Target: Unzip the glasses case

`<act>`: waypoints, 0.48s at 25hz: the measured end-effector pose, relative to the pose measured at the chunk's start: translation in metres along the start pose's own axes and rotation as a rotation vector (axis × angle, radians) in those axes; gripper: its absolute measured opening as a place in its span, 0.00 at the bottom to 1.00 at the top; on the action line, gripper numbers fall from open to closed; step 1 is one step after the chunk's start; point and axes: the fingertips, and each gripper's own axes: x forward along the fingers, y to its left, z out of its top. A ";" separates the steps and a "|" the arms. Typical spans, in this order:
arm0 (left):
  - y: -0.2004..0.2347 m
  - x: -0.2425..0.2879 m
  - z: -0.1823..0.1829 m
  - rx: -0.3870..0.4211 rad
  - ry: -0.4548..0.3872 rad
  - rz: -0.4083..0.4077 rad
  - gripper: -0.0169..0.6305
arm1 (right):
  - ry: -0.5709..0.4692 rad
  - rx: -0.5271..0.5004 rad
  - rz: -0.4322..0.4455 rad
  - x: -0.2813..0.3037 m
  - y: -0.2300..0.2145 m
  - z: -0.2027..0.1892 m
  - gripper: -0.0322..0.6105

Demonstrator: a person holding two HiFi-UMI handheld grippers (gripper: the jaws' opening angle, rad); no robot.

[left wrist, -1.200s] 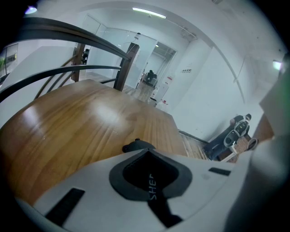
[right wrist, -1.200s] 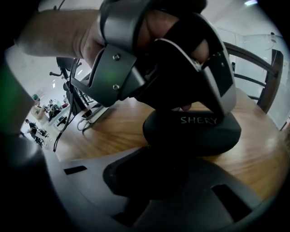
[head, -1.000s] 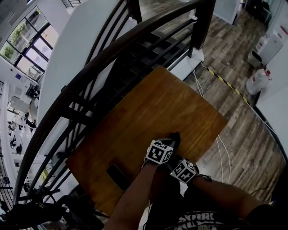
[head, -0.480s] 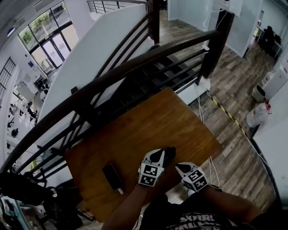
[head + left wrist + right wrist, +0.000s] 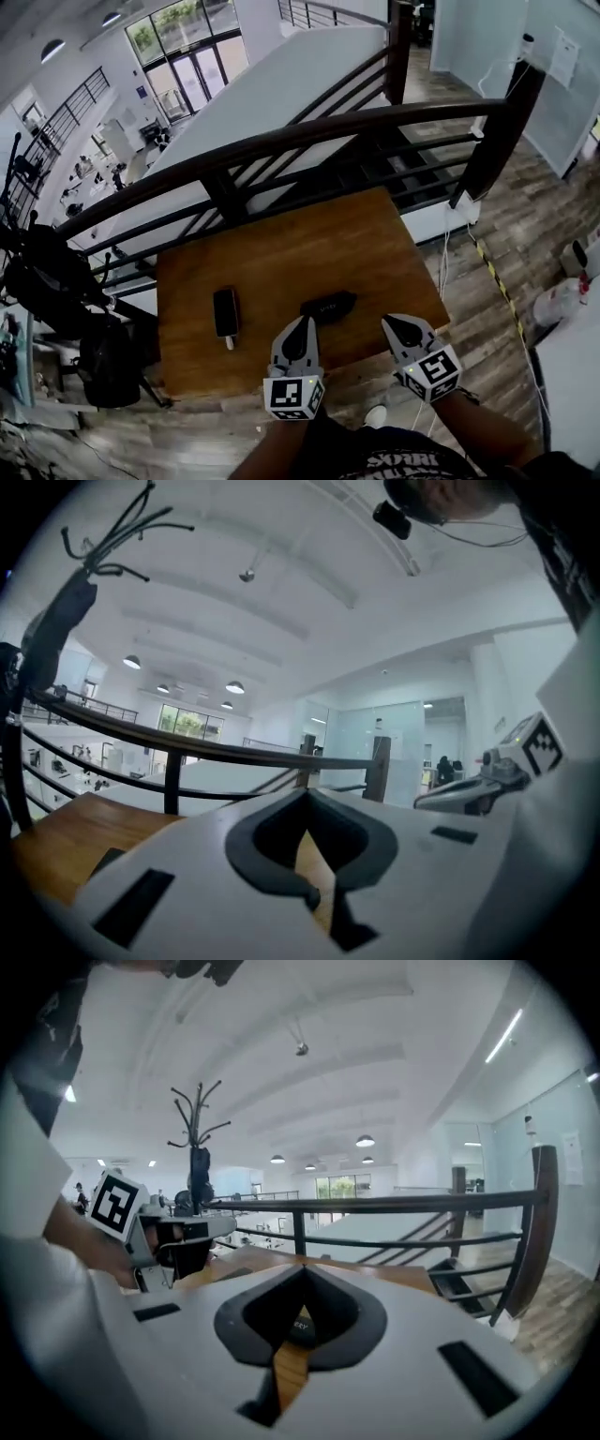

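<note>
A black zipped glasses case lies on the wooden table, a little back from the near edge. My left gripper hovers at the near edge, just left of and nearer than the case, not touching it. My right gripper hangs to the case's right, apart from it. Both have their jaws together with nothing between them. In the right gripper view a slice of the case shows through the jaw opening, with the left gripper off to the left. The left gripper view shows only table wood through its jaws.
A black phone lies on the table left of the case. A dark railing runs behind the table over a stairwell. A coat stand with bags is at the left. White cables trail on the floor at the right.
Both grippers have drawn back from the case toward the near table edge and spread apart. The case now lies free on the table. The head view has swung round.
</note>
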 end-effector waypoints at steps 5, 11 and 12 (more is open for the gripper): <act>-0.037 -0.056 0.005 0.068 -0.065 0.074 0.03 | -0.103 0.013 0.062 -0.037 0.018 0.012 0.05; -0.036 -0.107 0.024 0.039 -0.088 0.139 0.03 | -0.104 0.015 0.082 -0.058 0.055 0.008 0.05; -0.036 -0.112 0.027 0.038 -0.089 0.134 0.03 | -0.103 0.018 0.075 -0.060 0.058 0.008 0.05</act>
